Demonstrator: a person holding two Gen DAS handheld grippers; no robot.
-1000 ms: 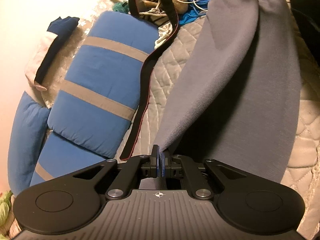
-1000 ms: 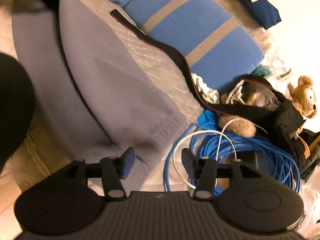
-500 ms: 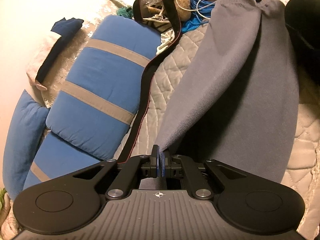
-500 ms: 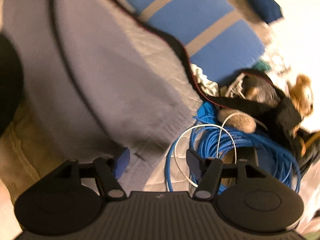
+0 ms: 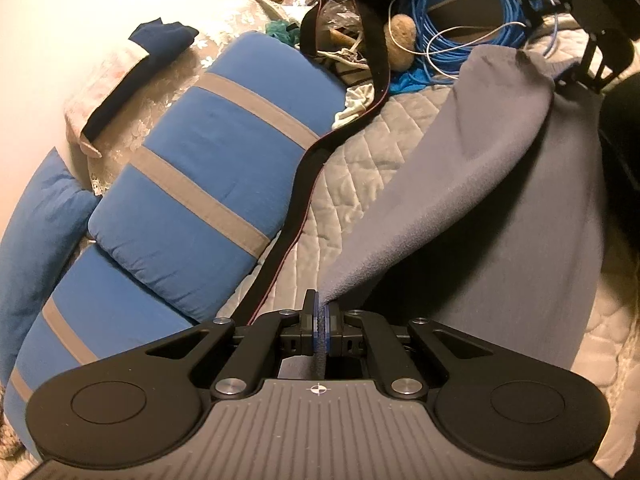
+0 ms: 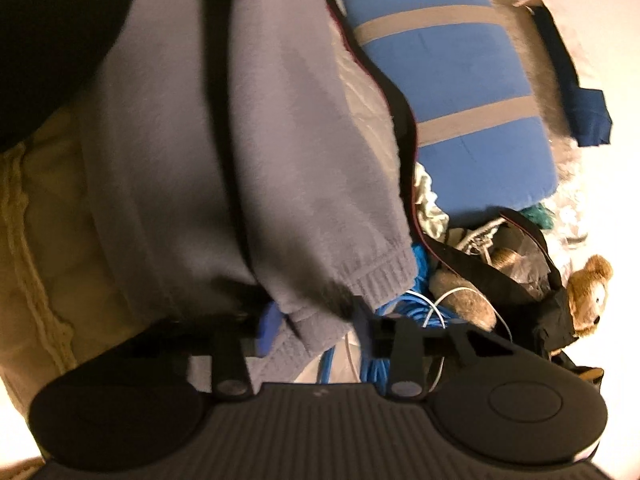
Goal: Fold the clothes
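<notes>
The left gripper [image 5: 321, 317] pinches a corner of the grey garment [image 5: 500, 184], while the right gripper [image 6: 314, 318], jaws apart, seemingly straddles its ribbed hem.

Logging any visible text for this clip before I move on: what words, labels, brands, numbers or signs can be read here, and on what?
None: no readable text in either view.
Left gripper body: only a small crosshair mark, no letters.
Right gripper body: a tiny pale mark, too blurred to read.
Grey garment, blue cushions: no visible labels.
</notes>
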